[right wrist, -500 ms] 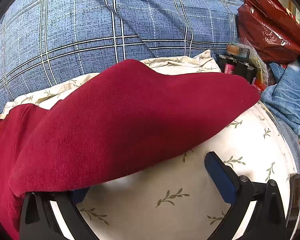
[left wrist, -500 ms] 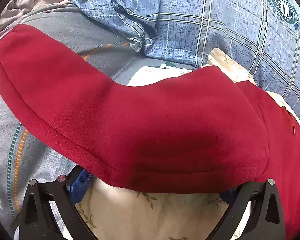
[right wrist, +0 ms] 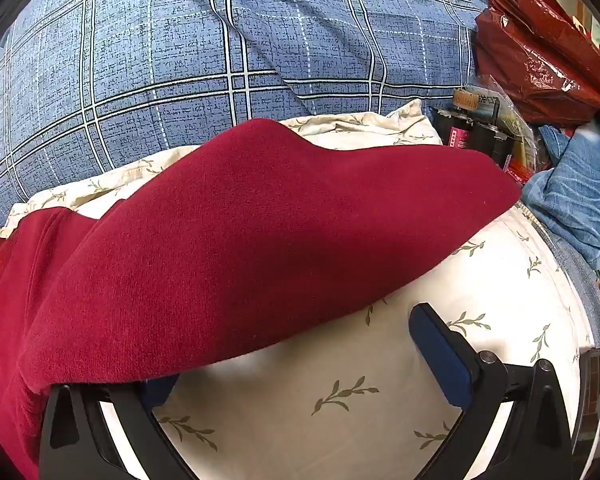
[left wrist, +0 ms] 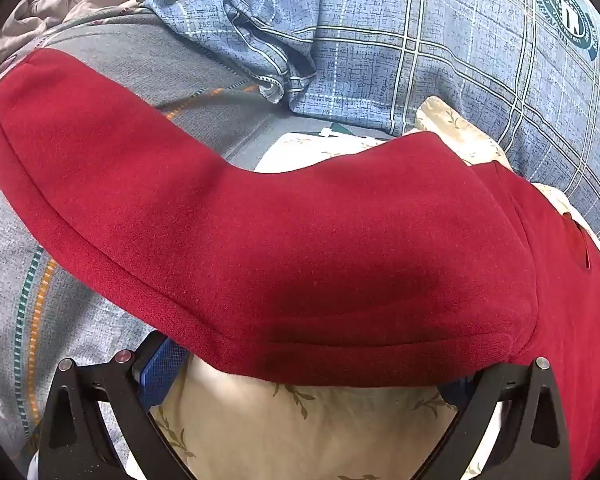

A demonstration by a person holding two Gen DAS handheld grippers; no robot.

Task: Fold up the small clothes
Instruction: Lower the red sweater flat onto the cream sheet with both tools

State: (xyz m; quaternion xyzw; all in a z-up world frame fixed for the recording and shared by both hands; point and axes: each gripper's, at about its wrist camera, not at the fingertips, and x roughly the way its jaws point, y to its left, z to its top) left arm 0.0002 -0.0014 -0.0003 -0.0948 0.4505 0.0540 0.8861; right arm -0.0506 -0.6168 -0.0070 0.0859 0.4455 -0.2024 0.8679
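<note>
A dark red fleece garment [left wrist: 300, 248] lies spread on a cream leaf-print cloth [left wrist: 300, 432], one sleeve reaching far left. My left gripper [left wrist: 304, 364] is open, its jaws wide apart at the garment's near edge, which drapes over the fingertips [left wrist: 160, 368]. The same garment shows in the right wrist view [right wrist: 240, 240], its other sleeve pointing right. My right gripper [right wrist: 300, 356] is open; the left finger is under the red cloth, the right finger [right wrist: 440, 344] stands bare over the cream cloth [right wrist: 360, 400].
A blue plaid quilt [right wrist: 220, 48] lies behind the garment. A grey patterned sheet [left wrist: 28, 300] is at left. A red plastic bag [right wrist: 540, 60], dark bottles [right wrist: 472, 132] and blue denim [right wrist: 580, 192] crowd the right.
</note>
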